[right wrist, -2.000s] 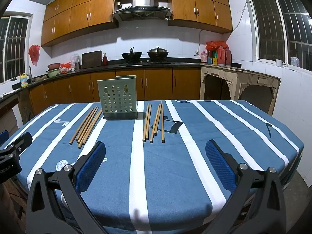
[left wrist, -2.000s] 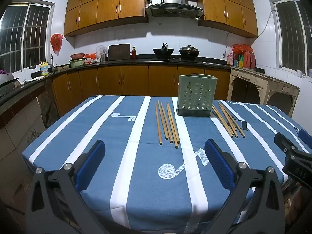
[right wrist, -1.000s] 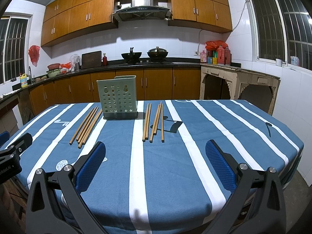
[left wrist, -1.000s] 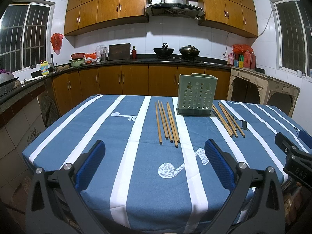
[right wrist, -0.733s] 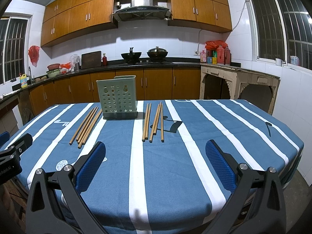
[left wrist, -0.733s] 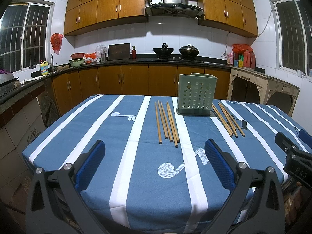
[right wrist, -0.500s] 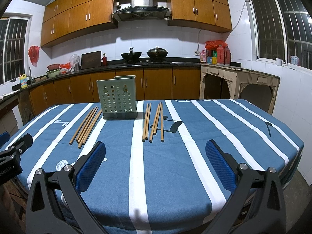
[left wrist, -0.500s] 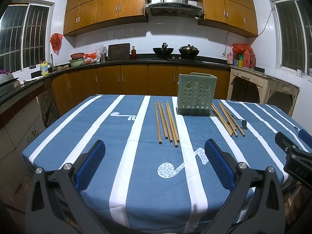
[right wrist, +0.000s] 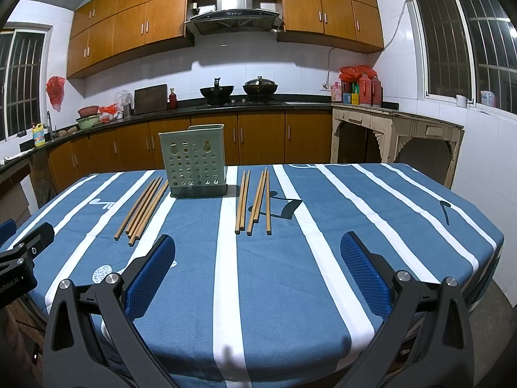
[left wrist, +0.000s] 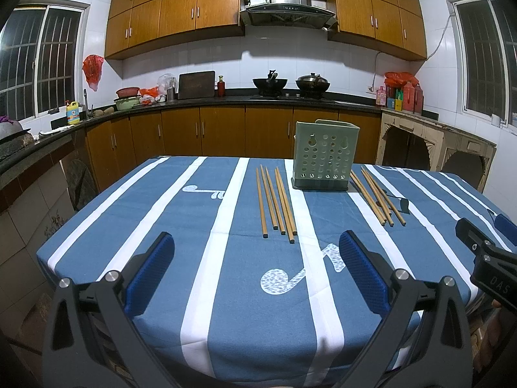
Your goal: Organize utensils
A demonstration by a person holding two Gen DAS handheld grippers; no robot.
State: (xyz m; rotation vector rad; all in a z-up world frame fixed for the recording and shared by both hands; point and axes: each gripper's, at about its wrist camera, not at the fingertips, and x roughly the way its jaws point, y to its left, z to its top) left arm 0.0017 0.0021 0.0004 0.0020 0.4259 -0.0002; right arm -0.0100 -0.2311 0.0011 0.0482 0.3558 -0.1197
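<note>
Two bundles of wooden chopsticks lie flat on the table, one on each side of a pale green perforated holder (left wrist: 324, 155) that stands upright at the middle of the left wrist frame. The left bundle (left wrist: 275, 202) sits just left of centre there; the right bundle (left wrist: 376, 195) runs off diagonally at centre right. In the right wrist view the same holder (right wrist: 195, 161) stands left of centre, with one bundle (right wrist: 142, 208) to its lower left and the other (right wrist: 253, 202) near the middle of the frame.

No chopstick shows above the holder's rim, so by the look of it nothing has been sorted yet — the whole job is left: each stick has to be picked up and stood in the holder.

The left gripper (left wrist: 257, 266) and the right gripper (right wrist: 257, 266) both hang at the bottom of their frames over the near edge of the blue striped tablecloth (left wrist: 200, 226) — jaws wide apart, holding nothing, well short of the sticks.
</note>
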